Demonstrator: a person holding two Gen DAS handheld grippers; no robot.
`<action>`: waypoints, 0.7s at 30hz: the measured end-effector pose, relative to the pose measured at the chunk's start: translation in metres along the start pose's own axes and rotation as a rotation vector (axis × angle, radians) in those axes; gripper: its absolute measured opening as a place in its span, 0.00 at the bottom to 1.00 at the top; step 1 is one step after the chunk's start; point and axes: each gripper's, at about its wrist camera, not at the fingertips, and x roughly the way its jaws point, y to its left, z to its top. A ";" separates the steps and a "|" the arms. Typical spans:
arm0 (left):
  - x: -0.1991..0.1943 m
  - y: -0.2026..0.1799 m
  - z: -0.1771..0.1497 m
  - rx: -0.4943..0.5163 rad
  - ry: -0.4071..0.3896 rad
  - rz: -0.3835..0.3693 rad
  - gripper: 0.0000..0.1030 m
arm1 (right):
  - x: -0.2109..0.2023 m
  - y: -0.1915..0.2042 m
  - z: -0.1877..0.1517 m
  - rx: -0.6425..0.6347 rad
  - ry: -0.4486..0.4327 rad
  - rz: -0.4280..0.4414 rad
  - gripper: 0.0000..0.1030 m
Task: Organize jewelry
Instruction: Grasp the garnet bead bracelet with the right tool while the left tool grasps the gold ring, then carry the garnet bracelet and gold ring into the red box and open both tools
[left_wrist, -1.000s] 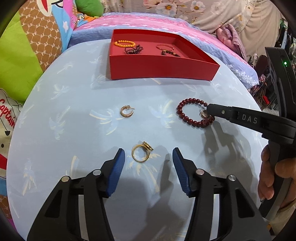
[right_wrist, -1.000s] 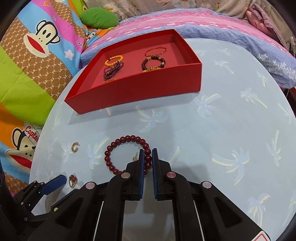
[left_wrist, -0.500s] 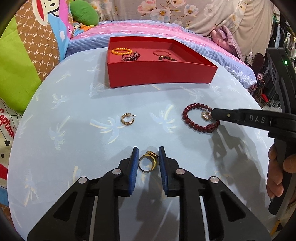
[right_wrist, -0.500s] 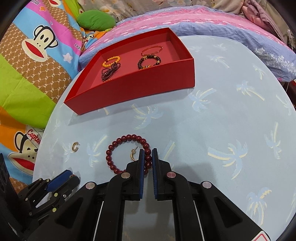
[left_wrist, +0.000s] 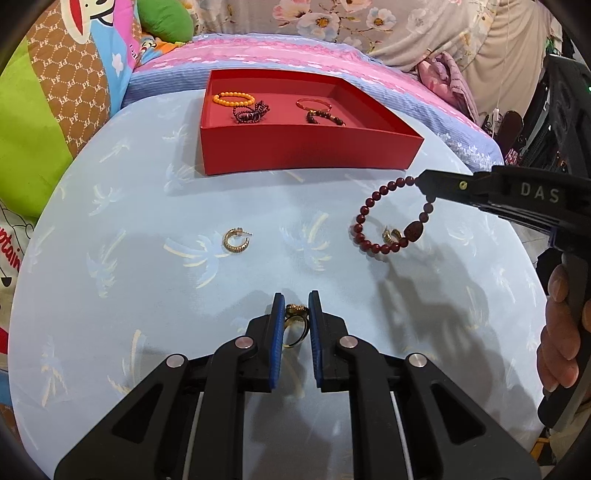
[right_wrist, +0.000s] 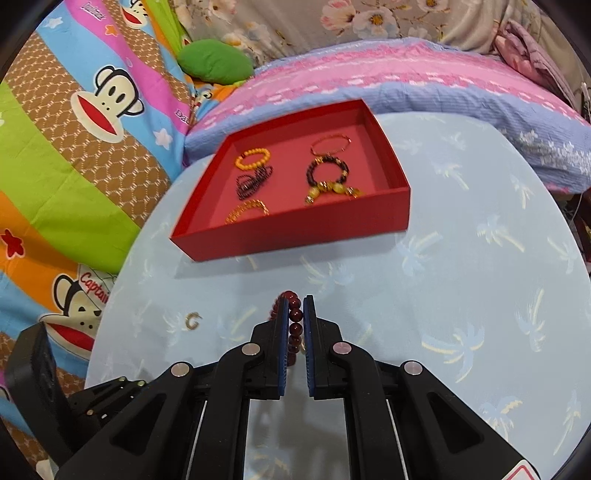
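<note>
The dark red bead bracelet (left_wrist: 391, 218) is pinched at its top by the right gripper (right_wrist: 296, 321), the 2 blue pads clamped on the beads, and it hangs in a loop with its lowest beads at the pale blue tablecloth (left_wrist: 147, 280); whether they touch the cloth is hard to tell. Framed inside that loop, a small gold hoop earring (left_wrist: 391, 235) lies on the cloth. Over at the left gripper (left_wrist: 296, 325), the jaws are closing on a gold ring (left_wrist: 293, 325) with a chunky decorated top, and the ring sits right between the blue pads (left_wrist: 277, 332), tight against them. A second gold hoop earring (left_wrist: 236, 240) lies alone on the cloth, well to the left of the bracelet. Beyond all this stands the red tray (left_wrist: 306, 151), already holding an orange bead bracelet (right_wrist: 253, 158), a tangled dark chain (right_wrist: 254, 181), a gold chain (right_wrist: 246, 212), a thin red-gold bangle (right_wrist: 330, 144) and a dark bead bracelet with gold charms (right_wrist: 328, 177). A hand (left_wrist: 563, 332) grips the right tool's handle at the edge of the left view. Behind the table, a pink and blue striped quilt (right_wrist: 406, 81) and a bright monkey-print blanket (right_wrist: 74, 122).
</note>
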 end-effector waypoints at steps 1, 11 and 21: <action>-0.001 0.001 0.002 -0.005 0.000 -0.001 0.12 | -0.003 0.003 0.002 -0.007 -0.008 0.003 0.07; -0.009 0.000 0.036 -0.012 -0.028 -0.015 0.12 | -0.023 0.009 0.034 -0.019 -0.082 0.022 0.07; -0.004 -0.012 0.116 0.033 -0.099 -0.028 0.12 | -0.022 0.005 0.095 -0.043 -0.168 0.003 0.07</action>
